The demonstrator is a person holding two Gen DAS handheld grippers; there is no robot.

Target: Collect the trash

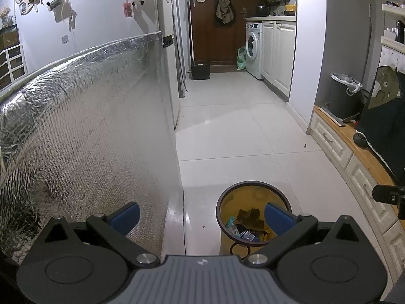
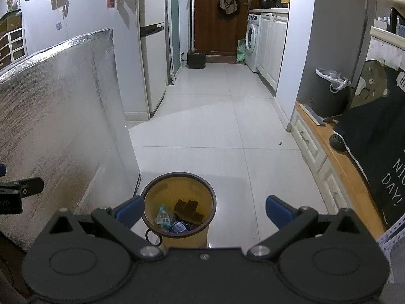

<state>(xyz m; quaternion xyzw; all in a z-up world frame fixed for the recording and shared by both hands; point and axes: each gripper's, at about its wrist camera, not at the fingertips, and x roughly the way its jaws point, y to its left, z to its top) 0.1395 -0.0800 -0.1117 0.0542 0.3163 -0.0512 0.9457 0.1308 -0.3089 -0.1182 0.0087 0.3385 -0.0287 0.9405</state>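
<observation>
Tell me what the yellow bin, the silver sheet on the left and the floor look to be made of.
Bin: probably plastic, smooth yellow wall under a dark rim.
Silver sheet: seemingly foil-faced padding, shiny, with a dimpled, crinkled surface.
Floor: likely glazed ceramic tile, white and glossy, with grout lines and light reflections.

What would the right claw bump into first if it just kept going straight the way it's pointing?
Probably nothing soon: the open right claw points down the bare tiled floor. The yellow bin sits below and slightly left of that line; depth is uncertain.
</observation>
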